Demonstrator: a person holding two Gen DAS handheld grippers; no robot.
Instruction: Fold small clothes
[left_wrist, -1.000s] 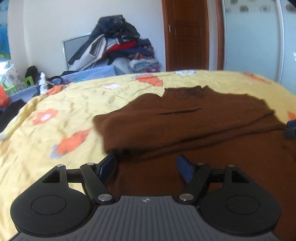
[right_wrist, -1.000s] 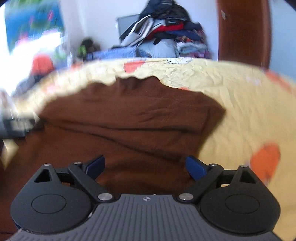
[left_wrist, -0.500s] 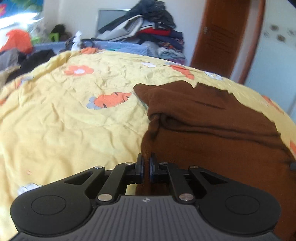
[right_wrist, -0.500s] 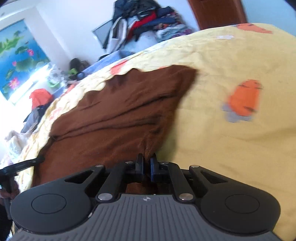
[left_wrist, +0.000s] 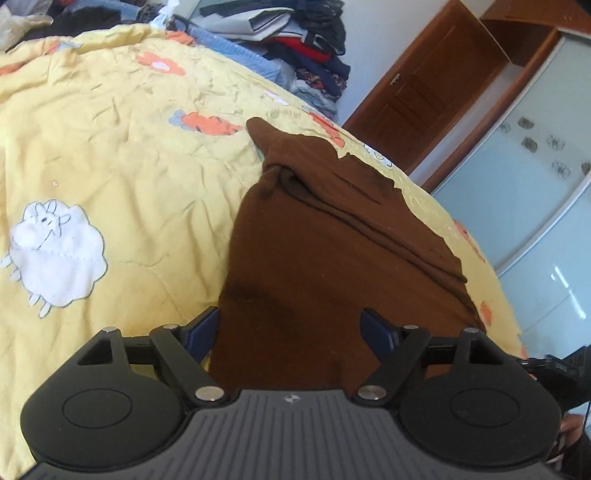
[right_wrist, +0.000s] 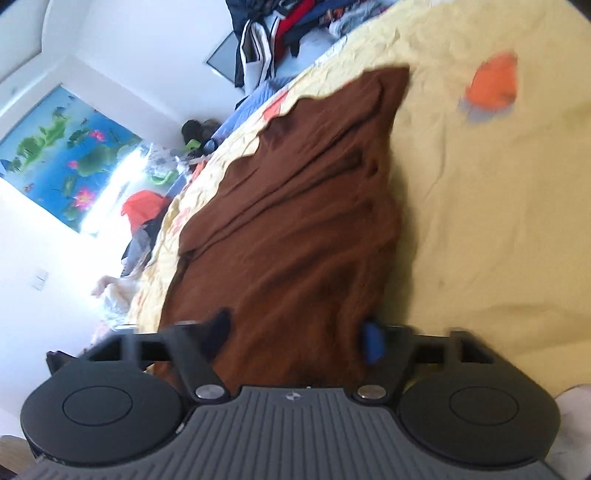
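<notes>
A brown garment (left_wrist: 332, 258) lies partly folded on the yellow bedspread (left_wrist: 129, 166), with a folded-over layer running across its far part. My left gripper (left_wrist: 291, 328) stands over the near left edge, its jaws opening, the cloth lying loose between the blue pads. In the blurred right wrist view the same garment (right_wrist: 295, 221) stretches away from my right gripper (right_wrist: 295, 334). Its jaws are opening too, with the near right edge of the cloth between them and the pads not pressing on it.
A pile of clothes (left_wrist: 306, 44) rises beyond the bed's far side by the wall. A wooden door (left_wrist: 424, 99) and pale sliding wardrobe doors (left_wrist: 535, 184) stand to the right. A pond poster (right_wrist: 70, 158) hangs on the left wall. Part of a hand (left_wrist: 569, 432) shows at the lower right.
Both grippers stood open a second ago, were shut on the garment's near edge half a second ago, and are open again now. Both views have rolled and shifted along the garment's sides.
</notes>
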